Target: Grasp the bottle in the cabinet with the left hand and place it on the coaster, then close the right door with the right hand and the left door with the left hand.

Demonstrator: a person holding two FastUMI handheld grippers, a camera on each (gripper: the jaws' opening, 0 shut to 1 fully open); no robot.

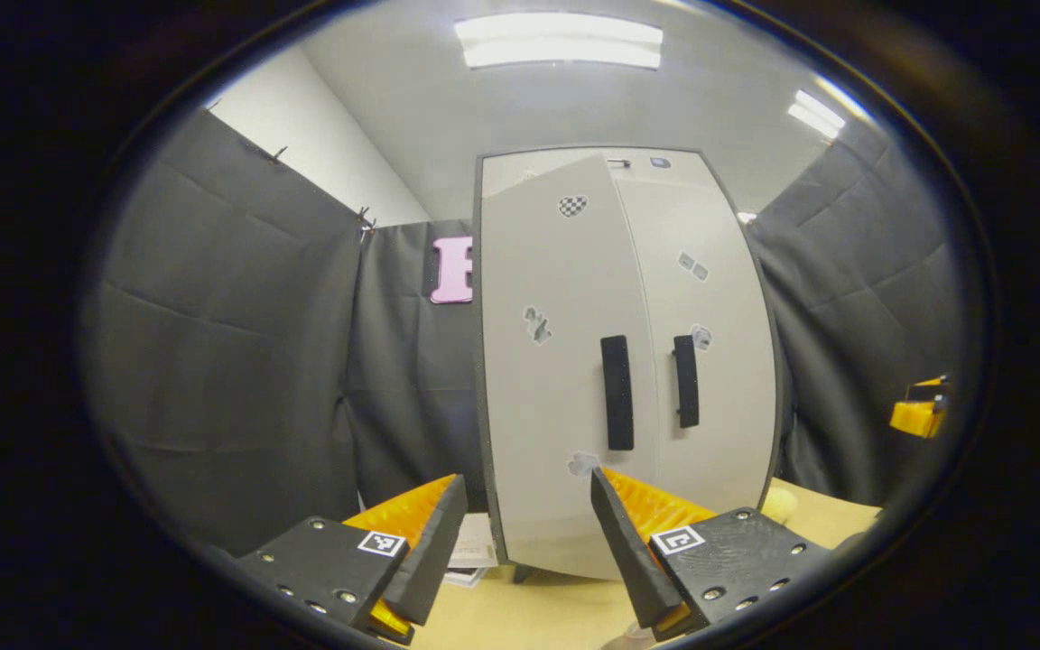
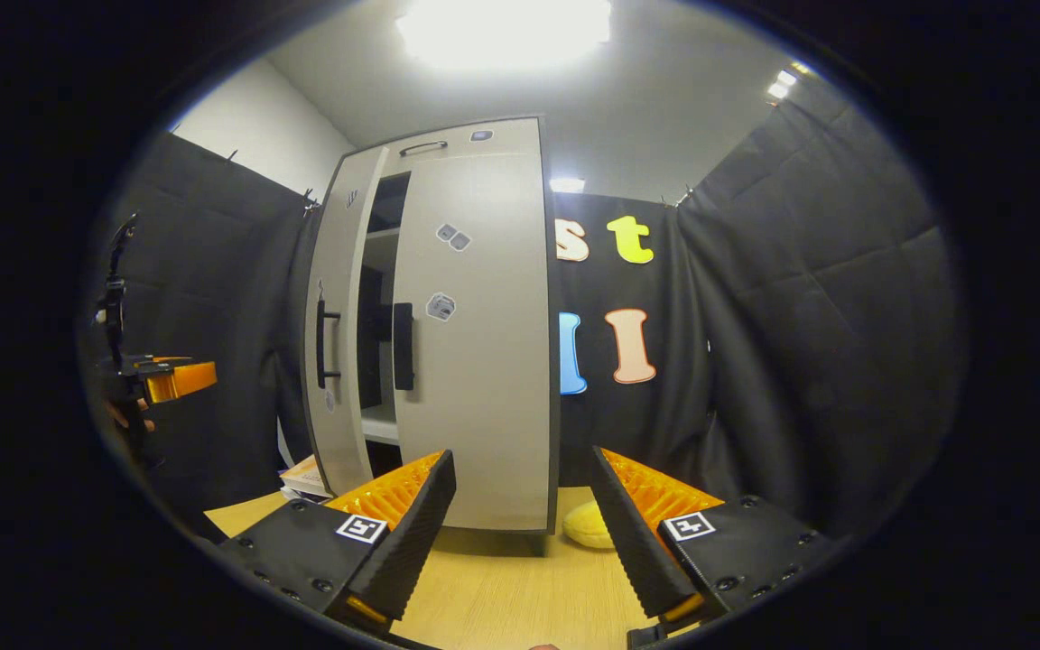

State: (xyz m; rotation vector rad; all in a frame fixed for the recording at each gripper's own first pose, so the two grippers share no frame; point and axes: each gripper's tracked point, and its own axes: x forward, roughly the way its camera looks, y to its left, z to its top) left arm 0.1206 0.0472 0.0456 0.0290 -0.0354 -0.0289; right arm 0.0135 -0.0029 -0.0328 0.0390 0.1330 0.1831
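— So, the cabinet doors?
— Right door shut; left door ajar, shelves visible between.
— Hand-held grippers?
— Left hand-held gripper and right hand-held gripper both spread wide, empty, above the surface.

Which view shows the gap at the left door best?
Right gripper view. The left door stands ajar beside the shut right door, with dark shelves visible between them. In the left gripper view the left door faces the camera, tilted out at the top, hiding the gap.
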